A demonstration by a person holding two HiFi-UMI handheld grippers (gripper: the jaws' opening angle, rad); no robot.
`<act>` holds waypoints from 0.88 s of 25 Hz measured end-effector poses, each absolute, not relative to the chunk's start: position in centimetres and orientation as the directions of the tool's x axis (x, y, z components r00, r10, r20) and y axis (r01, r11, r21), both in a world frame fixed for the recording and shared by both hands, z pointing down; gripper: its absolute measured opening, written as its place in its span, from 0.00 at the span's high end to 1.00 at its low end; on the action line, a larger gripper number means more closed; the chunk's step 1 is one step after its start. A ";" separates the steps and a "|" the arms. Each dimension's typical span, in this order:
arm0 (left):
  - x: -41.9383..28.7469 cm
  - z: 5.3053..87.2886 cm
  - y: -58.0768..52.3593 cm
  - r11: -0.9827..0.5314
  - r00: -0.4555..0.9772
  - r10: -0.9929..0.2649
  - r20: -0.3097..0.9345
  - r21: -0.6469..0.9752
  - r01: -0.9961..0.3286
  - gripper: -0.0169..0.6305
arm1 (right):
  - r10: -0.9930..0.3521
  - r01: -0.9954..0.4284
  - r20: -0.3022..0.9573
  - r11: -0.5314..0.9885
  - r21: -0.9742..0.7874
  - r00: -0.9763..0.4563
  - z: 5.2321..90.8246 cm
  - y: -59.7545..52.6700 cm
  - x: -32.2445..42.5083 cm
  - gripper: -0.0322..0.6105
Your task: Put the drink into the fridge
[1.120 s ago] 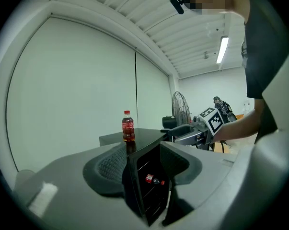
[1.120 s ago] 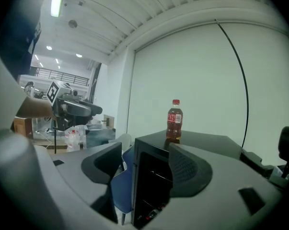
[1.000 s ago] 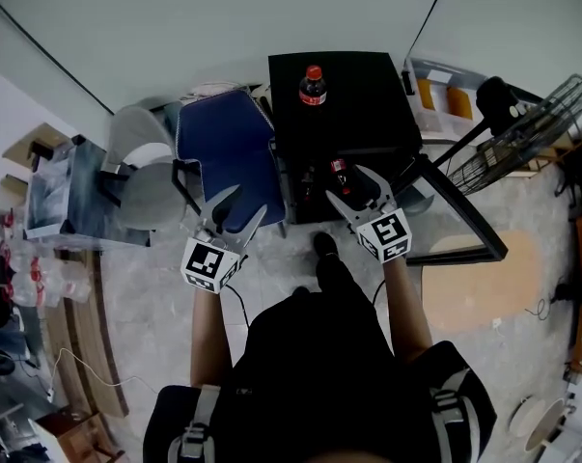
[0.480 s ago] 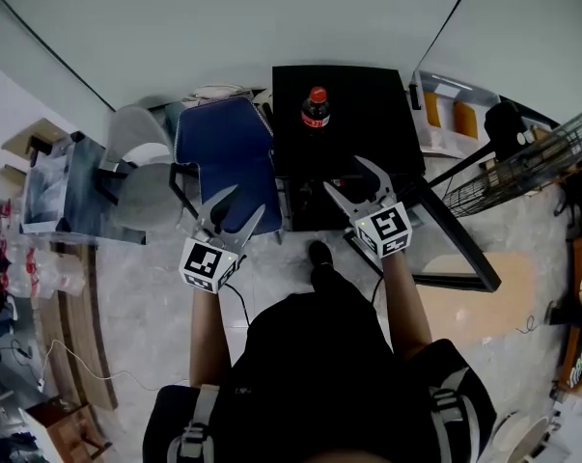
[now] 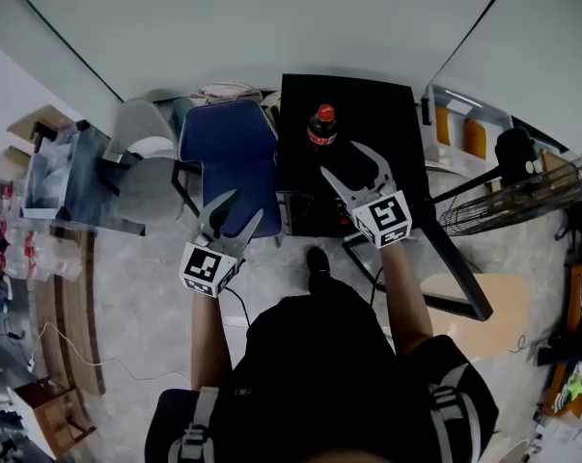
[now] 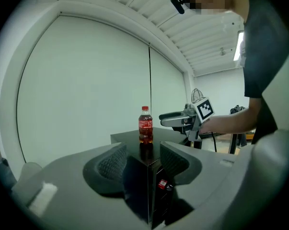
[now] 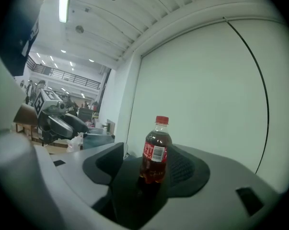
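Now, fridge (image 5: pixel 368 114): black and low, the biggest thing at hand. Glossy flat top as sole support under the drink (image 5: pixel 321 128), so likely to let a nudged bottle skid to the edge and drop off.
Door (image 5: pixel 459 268): seemingly swung open to the right, low beside the fridge. Could be bumped on the way down and swing across the opening.
Right gripper (image 5: pixel 341 159): jaws wide apart, just closing a little, nothing gripped. Drink lined up ahead between them but beyond the tips, pads not touching. Risk of clipping only the near side and tipping it if closed too soon, and of a slip off the narrow neck if closed too high.
Left gripper (image 5: pixel 237 210): jaws apart and empty, hovering by the blue chair (image 5: pixel 228 152), left of the fridge. Little danger unless swung across into the right gripper.
Drink (image 7: pixel 154 169): upright on the fridge top, toward its left side, not yet inside. Small clear plastic bottle of dark cola-coloured liquid; tall and narrow, so probably easy to topple.
Label (image 7: pixel 154 152): red band with white print round the middle; probably slick under the pads.
Cap (image 7: pixel 162 120): red, in place, so no spill expected from a fall.
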State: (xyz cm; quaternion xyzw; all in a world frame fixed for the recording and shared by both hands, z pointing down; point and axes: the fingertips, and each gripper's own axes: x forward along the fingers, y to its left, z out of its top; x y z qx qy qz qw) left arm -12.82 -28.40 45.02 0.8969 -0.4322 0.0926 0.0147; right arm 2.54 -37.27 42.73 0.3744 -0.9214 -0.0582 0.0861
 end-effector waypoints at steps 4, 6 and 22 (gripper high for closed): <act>-13.3 45.4 -28.5 -0.597 0.579 -0.792 0.194 -0.048 -0.801 0.64 | -0.693 -0.675 0.096 0.719 0.166 -0.715 41.5 -38.9 1.9 0.54; -13.6 45.3 -28.6 -0.582 0.563 -0.802 0.199 -0.049 -0.812 0.64 | -0.688 -0.670 0.087 0.723 0.168 -0.720 40.7 -39.7 1.5 0.55; -13.7 45.0 -29.3 -0.528 0.503 -0.836 0.219 -0.072 -0.846 0.64 | -0.664 -0.652 0.078 0.746 0.135 -0.744 39.1 -43.7 -0.2 0.66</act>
